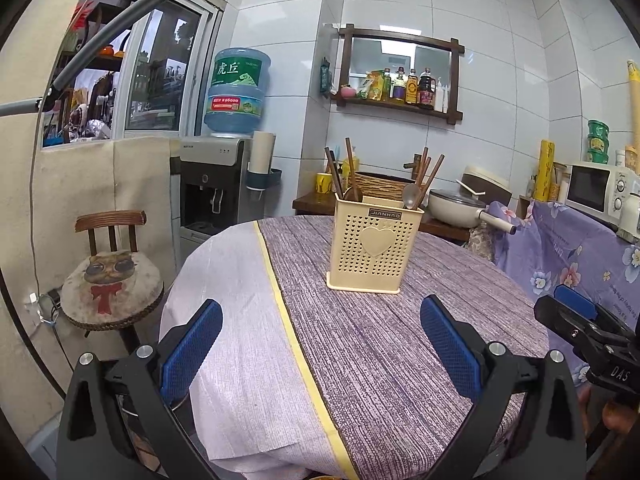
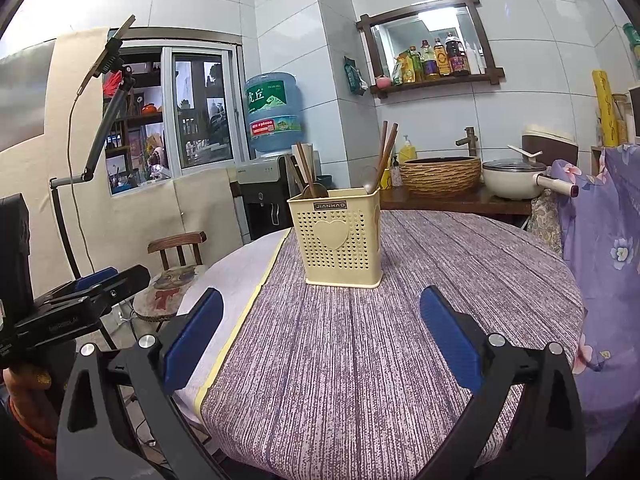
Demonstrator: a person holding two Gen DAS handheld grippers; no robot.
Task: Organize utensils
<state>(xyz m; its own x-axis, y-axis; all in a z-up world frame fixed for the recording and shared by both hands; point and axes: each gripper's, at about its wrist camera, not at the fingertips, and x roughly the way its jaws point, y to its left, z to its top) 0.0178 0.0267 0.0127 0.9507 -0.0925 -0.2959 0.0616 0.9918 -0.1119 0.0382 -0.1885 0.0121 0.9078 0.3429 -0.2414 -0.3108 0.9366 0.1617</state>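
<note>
The cream perforated utensil holder [image 1: 375, 246] stands upright on the round table [image 1: 384, 360], on the purple-grey cloth just right of its yellow stripe, with wooden chopsticks [image 1: 430, 176] and a metal spoon [image 1: 409, 195] standing in its compartments. The left gripper [image 1: 320, 350] sits low over the table's near edge with its blue-padded fingers [image 1: 192, 348] spread wide and nothing between them. The right gripper [image 2: 320, 344] is likewise released and empty, well short of the holder, its fingers [image 2: 450, 340] parted over bare cloth.
</note>
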